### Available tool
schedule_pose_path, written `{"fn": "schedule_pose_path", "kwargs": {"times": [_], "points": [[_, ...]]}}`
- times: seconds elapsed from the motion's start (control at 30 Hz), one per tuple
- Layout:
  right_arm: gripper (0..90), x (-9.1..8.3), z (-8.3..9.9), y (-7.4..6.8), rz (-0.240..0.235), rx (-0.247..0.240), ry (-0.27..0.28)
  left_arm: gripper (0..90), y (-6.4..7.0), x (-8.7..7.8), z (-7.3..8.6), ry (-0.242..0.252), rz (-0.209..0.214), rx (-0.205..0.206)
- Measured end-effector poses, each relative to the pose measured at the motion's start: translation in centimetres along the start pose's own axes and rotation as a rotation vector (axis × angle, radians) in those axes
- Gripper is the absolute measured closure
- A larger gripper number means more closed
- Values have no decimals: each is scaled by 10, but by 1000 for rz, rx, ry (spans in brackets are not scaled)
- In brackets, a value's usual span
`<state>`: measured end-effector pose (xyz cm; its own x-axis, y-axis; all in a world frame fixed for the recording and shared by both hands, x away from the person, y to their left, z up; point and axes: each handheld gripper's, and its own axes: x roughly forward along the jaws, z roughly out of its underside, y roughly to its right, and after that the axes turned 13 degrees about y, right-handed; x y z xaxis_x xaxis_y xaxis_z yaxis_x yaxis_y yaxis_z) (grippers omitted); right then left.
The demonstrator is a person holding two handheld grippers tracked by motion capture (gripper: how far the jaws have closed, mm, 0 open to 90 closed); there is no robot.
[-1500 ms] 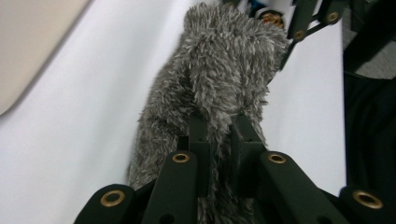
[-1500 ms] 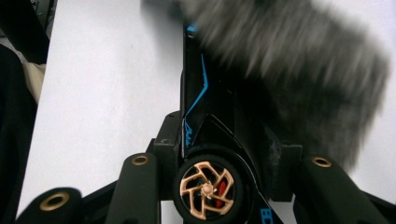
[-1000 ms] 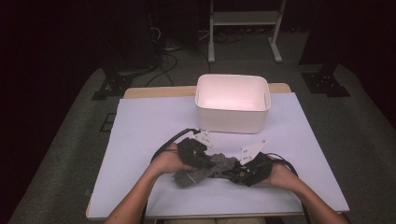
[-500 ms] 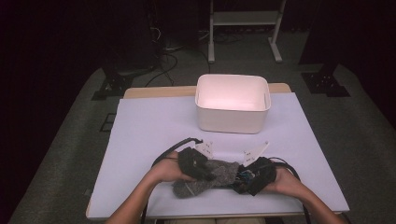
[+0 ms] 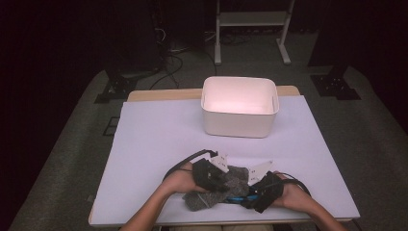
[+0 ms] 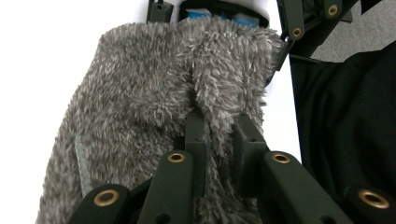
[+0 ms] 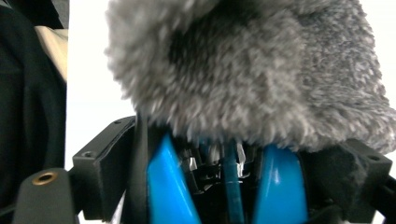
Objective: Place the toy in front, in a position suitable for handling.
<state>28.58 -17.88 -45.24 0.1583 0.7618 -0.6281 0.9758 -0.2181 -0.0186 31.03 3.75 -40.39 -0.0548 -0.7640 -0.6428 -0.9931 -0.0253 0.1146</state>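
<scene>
High view: a grey fuzzy sock (image 5: 216,187) lies low on the white-covered desk (image 5: 154,144), stretched between the left tongs (image 5: 219,177) and the right tongs (image 5: 252,190), w/ both hands close in at the near edge. A white bin (image 5: 239,107) stands well beyond both tongs, apart from the sock. The sock sags in the middle and bunches below the left tongs, so I'd judge it light, floppy, no stiffness at all.

Left gripper view: the left tongs (image 6: 219,140) are pinched nearly closed on a fold of the sock (image 6: 154,102); pile sticks up between the two jaws. The bulk of the fabric spreads ahead of and to the left of the jaws, toward the other tool's frame at the top. Plush fibre likely compresses a lot, so a shallow bite could slip off; a deep pinch on a doubled fold or the cuff hem seems safest.

Right gripper view: the sock (image 7: 252,70) hangs just above and ahead of the right tongs (image 7: 224,163). Blue parts sit below it, and the fuzz covers the tips, so I can't tell whether these jaws are closed on fabric or merely under it. Not fragile, not slick, but stretchy: pull gently and evenly, else it prob. slides out of one side.
</scene>
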Motion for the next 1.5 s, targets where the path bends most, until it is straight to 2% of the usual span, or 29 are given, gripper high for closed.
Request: {"fn": "schedule_pose_path", "kwargs": {"times": [0.07, 0.13, 0.23, 0.33, 0.4, 0.47, 0.53, 0.63, 0.77, 0.9, 0.97, 1.03, 1.17, 1.2, 1.27, 1.37, 1.5], "points": [[149, -3, 2, 1, -2, 11, 8, 754, 0, 4, -1, -5, -1, 4], [148, -6, 4, 1, -6, 27, 6, 687, 0, 8, -2, -6, -2, -11], [211, -7, 5, 1, -20, 0, 17, 626, -1, 13, -7, -1, -7, -7], [224, -5, 3, 1, -34, -9, 30, 603, -3, 20, -11, 3, -20, 0], [227, -4, 3, 2, -39, -16, 31, 634, -4, 22, -12, 16, -17, -5], [230, -6, 4, 2, -46, -11, 31, 737, -2, 20, -11, 27, -8, 3], [230, -6, 5, 4, -48, -28, 30, 795, 0, 18, -11, 3, -16, 8], [231, -6, 5, 4, -50, -24, 32, 806, -1, 11, -4, -29, -26, -3], [231, -8, 6, 3, -49, -17, 33, 807, -2, -4, 15, -47, -57, -24], [232, -8, 6, 3, -50, -16, 31, 808, -4, -21, 35, -60, -134, -52], [231, -8, 6, 3, -48, -18, 31, 807, -6, -31, 43, -62, -150, -57], [231, -8, 6, 3, -46, -18, 32, 806, -7, -43, 49, -50, -173, -72], [231, -8, 7, 3, -46, -16, 35, 807, -9, -70, 61, -31, -245, -83], [230, -8, 7, 3, -48, -15, 35, 810, -9, -76, 64, -32, -246, -89], [230, -8, 7, 4, -51, -18, 37, 809, -8, -90, 69, -18, -289, -99], [227, -8, 7, 4, -52, -17, 40, 809, -7, -111, 77, -21, -325, -113], [180, -9, 7, 6, -63, 25, 47, 807, -4, -135, 86, -31, -366, -130]]}}
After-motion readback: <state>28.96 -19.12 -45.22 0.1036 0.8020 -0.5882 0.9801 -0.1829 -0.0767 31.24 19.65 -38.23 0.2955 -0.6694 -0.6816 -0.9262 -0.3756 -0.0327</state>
